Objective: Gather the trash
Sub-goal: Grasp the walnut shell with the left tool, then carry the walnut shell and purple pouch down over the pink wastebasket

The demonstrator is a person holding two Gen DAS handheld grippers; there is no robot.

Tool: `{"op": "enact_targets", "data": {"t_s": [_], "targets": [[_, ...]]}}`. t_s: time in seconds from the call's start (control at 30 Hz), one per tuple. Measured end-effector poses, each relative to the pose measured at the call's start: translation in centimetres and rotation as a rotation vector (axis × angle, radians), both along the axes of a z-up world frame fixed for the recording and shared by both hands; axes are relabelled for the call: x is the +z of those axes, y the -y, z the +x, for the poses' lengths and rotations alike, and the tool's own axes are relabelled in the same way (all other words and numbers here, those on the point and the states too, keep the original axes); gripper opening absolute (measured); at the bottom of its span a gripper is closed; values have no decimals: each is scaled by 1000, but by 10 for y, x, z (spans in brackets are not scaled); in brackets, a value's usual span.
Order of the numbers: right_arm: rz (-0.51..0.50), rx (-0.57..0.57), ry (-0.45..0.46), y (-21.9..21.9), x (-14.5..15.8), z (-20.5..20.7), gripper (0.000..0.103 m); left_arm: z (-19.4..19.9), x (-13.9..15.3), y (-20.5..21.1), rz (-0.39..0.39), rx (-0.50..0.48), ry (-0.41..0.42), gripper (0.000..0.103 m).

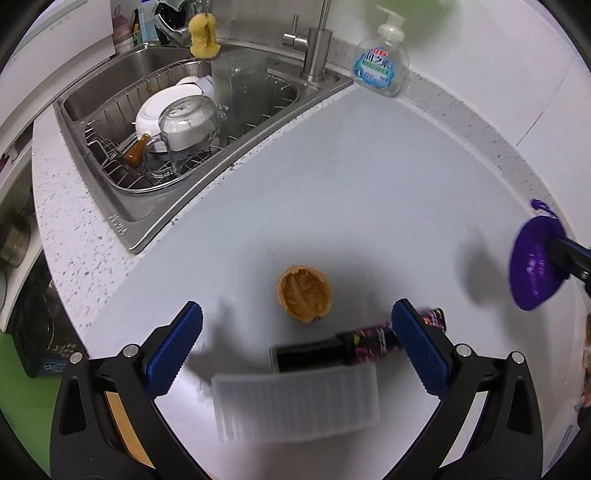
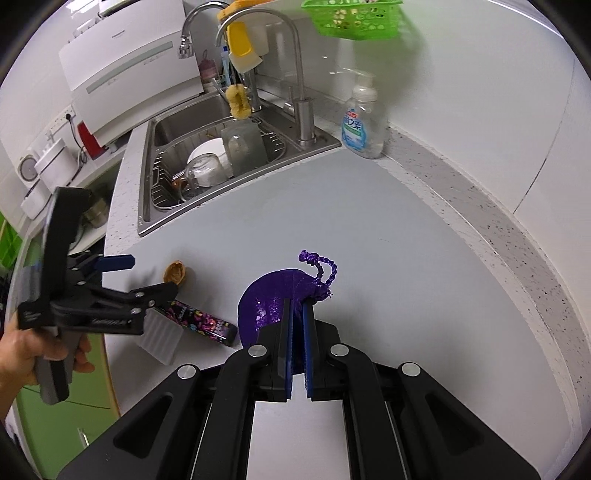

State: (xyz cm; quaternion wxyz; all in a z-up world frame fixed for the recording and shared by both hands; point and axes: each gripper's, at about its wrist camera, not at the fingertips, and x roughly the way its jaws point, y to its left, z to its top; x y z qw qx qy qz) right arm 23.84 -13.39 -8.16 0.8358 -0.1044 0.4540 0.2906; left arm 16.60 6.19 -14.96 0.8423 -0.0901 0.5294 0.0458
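A walnut shell half [image 1: 304,293] lies on the white counter, also in the right wrist view [image 2: 176,272]. Below it lie a dark patterned wrapper [image 1: 373,339] and a white ribbed plastic piece [image 1: 295,402]; both also show in the right wrist view, the wrapper [image 2: 201,321] beside the ribbed piece [image 2: 162,338]. My left gripper [image 1: 297,347] is open, hovering over the wrapper and ribbed piece, and is also seen from the right wrist [image 2: 147,277]. My right gripper [image 2: 298,306] is shut on a purple drawstring pouch [image 2: 264,302], held above the counter; the pouch also shows in the left wrist view [image 1: 533,264].
A steel sink [image 1: 155,218] with a dish rack, plates and glassware sits at the back left. A soap pump bottle [image 1: 382,61] stands by the wall. A green basket [image 2: 351,16] hangs above. The counter edge drops off on the left.
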Motion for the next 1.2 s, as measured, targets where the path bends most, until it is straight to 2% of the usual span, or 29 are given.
{"op": "enact_targets", "data": {"t_s": [0.17,0.3,0.33,0.37,0.43,0.5,0.67,0.87,1.2], "targets": [[6,-6,-2,6,-1,3,4,10,-9,-1,7,0,-25,98],[7,-7,-6,9,-2,5,4,15,-16,-1,24,4,-55,64],[8,-7,-7,10,-3,5,4,15,-18,-1,30,3,-65,57],[9,-6,-6,10,-3,5,4,14,-18,-1,41,1,-64,56],[10,-5,-6,9,-3,5,4,13,-18,-1,28,-1,-58,42],[11,-2,-5,9,-3,4,4,13,-15,2,23,-16,-50,34],[15,3,-1,5,-1,0,4,10,-12,3,23,-19,-36,34],[21,3,12,3,6,-6,4,-1,6,3,24,-33,8,34],[35,50,49,-17,23,-46,4,-54,48,5,24,-57,83,34]]}}
